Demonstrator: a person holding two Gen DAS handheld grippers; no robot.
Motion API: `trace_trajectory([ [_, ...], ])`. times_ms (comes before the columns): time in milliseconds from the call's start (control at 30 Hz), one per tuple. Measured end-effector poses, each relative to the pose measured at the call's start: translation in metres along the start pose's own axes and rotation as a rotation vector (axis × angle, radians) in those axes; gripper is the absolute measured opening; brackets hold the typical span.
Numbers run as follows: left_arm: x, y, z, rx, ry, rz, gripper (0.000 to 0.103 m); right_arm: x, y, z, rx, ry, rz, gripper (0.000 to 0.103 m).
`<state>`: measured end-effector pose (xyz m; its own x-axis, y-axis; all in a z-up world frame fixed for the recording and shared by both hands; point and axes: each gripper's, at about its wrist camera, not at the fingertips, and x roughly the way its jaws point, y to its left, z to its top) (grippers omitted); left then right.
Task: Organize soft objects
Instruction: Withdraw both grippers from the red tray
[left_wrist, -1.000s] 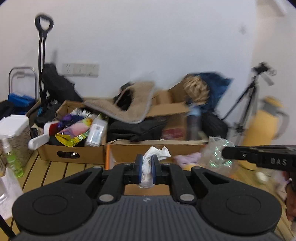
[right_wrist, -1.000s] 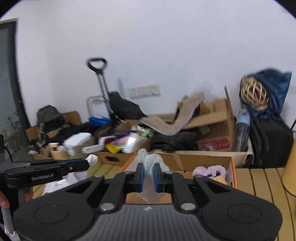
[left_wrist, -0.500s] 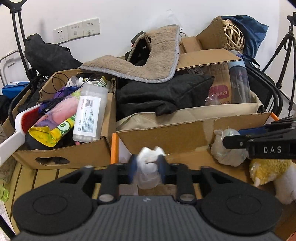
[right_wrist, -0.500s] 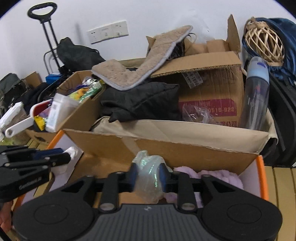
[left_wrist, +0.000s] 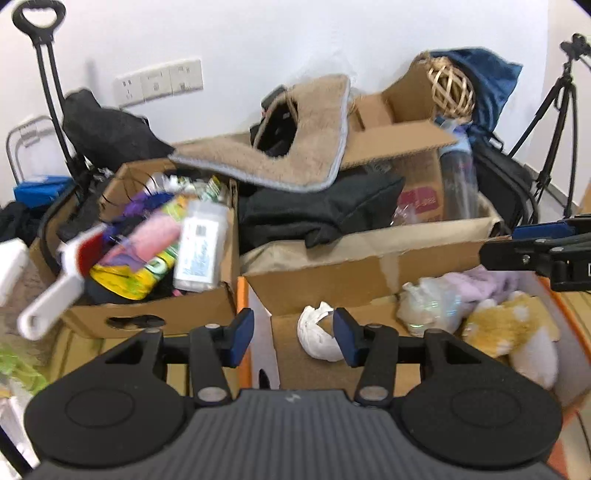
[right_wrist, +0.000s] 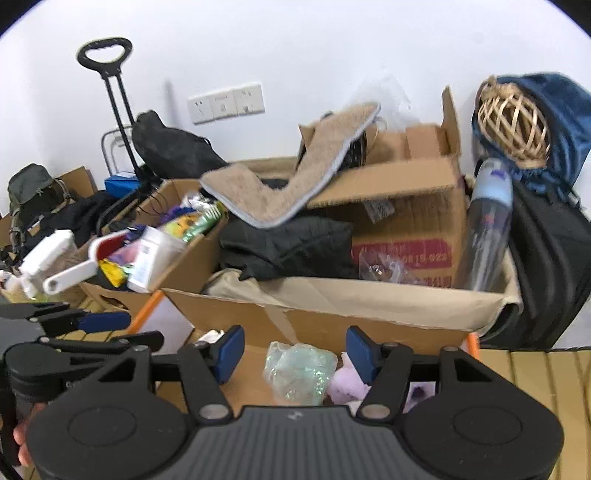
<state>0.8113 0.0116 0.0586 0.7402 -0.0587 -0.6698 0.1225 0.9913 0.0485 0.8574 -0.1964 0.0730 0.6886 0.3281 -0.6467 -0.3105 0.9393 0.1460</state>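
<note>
The orange-rimmed box (left_wrist: 242, 295), its floor half hidden behind both tools, holds a yellow plush toy (left_wrist: 509, 328) and a purple fluffy thing (right_wrist: 347, 384). The left gripper (left_wrist: 293, 334) is opening, the white wad (left_wrist: 319, 332) loose between its pads. The right gripper (right_wrist: 295, 350) is opening too, the blurred iridescent bag (right_wrist: 299, 371) released below.

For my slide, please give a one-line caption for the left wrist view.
Left gripper opening over the orange-rimmed box, white crumpled wad loose between its jaws.
</note>
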Motion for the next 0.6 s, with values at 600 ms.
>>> trace_trajectory([
  [600,-0.253,0.004,-0.055,-0.003,-0.194,0.014,0.064,-0.244,0.043,-0.045,-0.118,-0.135,-0.038,0.072],
])
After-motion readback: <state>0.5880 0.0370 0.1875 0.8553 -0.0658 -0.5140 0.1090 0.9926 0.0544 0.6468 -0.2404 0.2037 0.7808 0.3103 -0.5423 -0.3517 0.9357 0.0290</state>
